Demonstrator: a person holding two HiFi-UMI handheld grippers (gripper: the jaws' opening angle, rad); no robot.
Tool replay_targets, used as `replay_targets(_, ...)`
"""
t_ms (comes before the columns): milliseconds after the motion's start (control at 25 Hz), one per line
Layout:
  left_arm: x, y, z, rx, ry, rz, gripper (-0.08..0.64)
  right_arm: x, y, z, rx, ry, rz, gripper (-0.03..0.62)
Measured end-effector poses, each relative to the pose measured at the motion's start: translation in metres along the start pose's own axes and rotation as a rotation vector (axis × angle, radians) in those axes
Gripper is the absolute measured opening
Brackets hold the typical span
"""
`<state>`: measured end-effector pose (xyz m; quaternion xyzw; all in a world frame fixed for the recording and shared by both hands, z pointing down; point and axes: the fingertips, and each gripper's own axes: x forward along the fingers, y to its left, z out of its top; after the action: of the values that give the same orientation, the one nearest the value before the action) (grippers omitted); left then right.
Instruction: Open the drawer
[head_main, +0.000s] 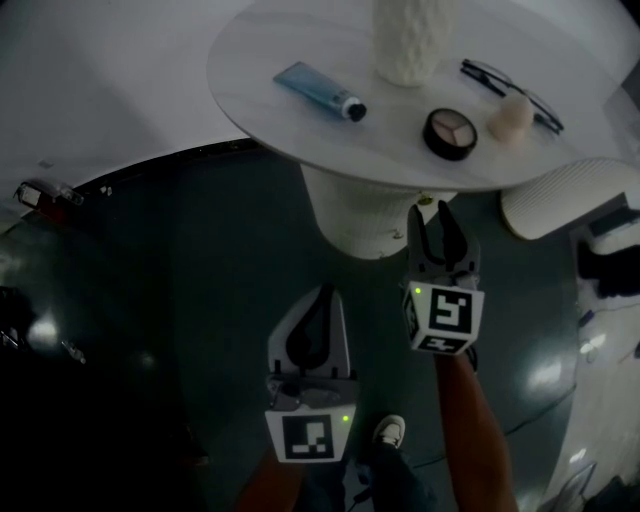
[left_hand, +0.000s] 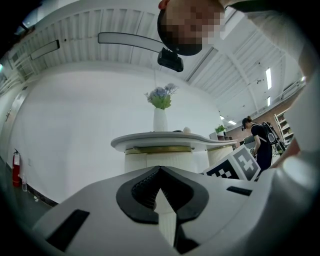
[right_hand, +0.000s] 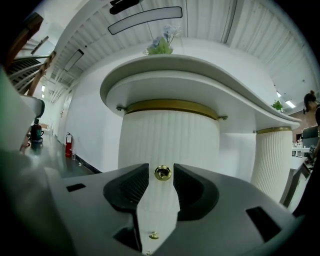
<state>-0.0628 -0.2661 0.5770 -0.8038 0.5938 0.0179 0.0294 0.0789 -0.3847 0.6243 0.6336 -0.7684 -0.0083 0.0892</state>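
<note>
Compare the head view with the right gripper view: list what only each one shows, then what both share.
Only the head view: things on the tabletop, namely a blue tube, a makeup compact and glasses, plus the left gripper and a shoe.
Only the right gripper view: a brass knob lined up between the open jaws, a second knob lower down, a gold band under the tabletop, and a fire extinguisher by the wall.
Both: the ribbed white pedestal, the round tabletop and the right gripper.
</note>
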Motion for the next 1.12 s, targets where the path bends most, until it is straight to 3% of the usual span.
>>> replay_targets(280,0.002,0.003,-0.004,0.003,0.014,0.0,0.003,0.017,0.0,-0.003,-0.043,0.047,-0.006,0.138)
replay_targets(400,0.003,0.005,-0.003,-0.006,0.01,0.003,0.003,0.018,-0.003,-0.003,-0.033,0.044,-0.028,0.109)
replay_targets(1120,-0.001,0.007,0.005,-0.003,0.006,0.012,0.003,0.017,-0.004,-0.003,-0.04,0.072,-0.039,0.106)
